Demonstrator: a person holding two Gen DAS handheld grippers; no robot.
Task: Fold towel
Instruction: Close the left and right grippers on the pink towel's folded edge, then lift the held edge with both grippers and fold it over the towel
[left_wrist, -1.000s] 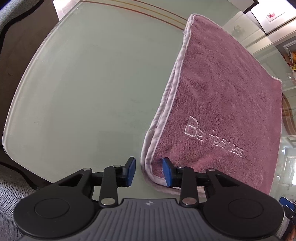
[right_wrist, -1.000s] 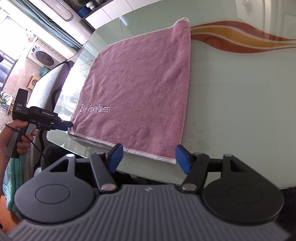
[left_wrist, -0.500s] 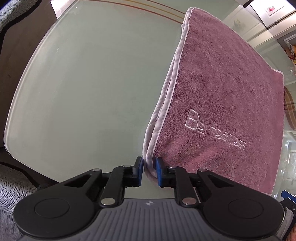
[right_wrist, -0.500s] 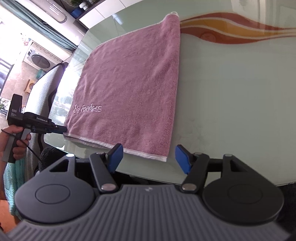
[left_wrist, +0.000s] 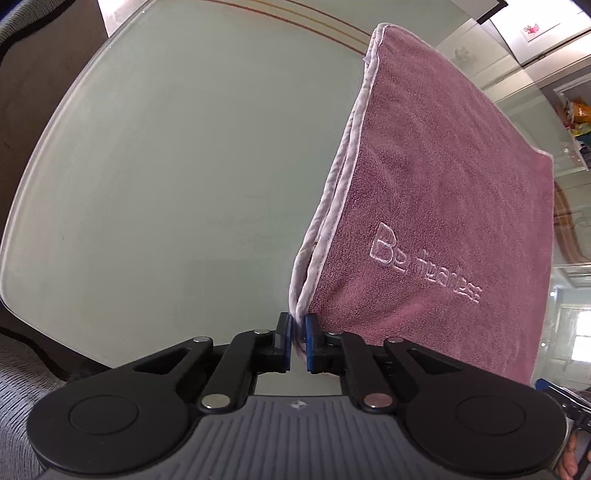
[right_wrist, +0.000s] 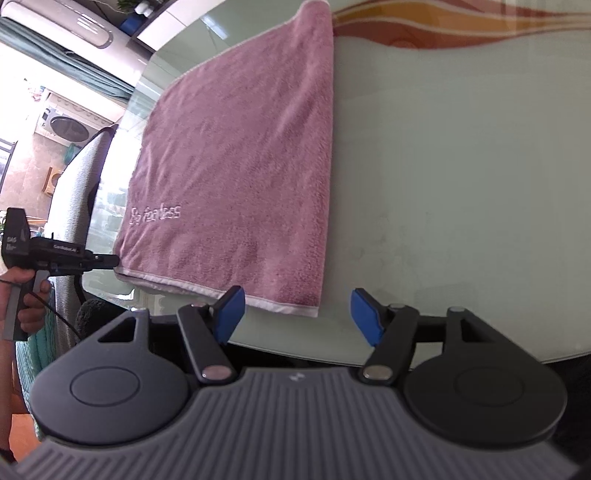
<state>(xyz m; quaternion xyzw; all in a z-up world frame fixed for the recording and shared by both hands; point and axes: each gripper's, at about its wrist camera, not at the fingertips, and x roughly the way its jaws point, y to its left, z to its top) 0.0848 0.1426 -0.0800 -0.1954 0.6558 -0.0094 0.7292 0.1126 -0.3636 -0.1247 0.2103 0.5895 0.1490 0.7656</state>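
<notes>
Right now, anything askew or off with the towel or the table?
Nothing stands out. The towel lies flat on the glass table, already folded once; its white-trimmed layers sit slightly offset at the near left corner. The left tongs are closing on that corner. The right tongs are open at the other near corner.

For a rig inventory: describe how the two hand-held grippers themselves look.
Both match: the left hand-held gripper and the right hand-held gripper each have blue pads on black linkage arms with silver rivets, two round black discs, and a ribbed grey body. Seen side-on, the left has a black top block with white lettering, a grey handle and a thin black cable.
</notes>
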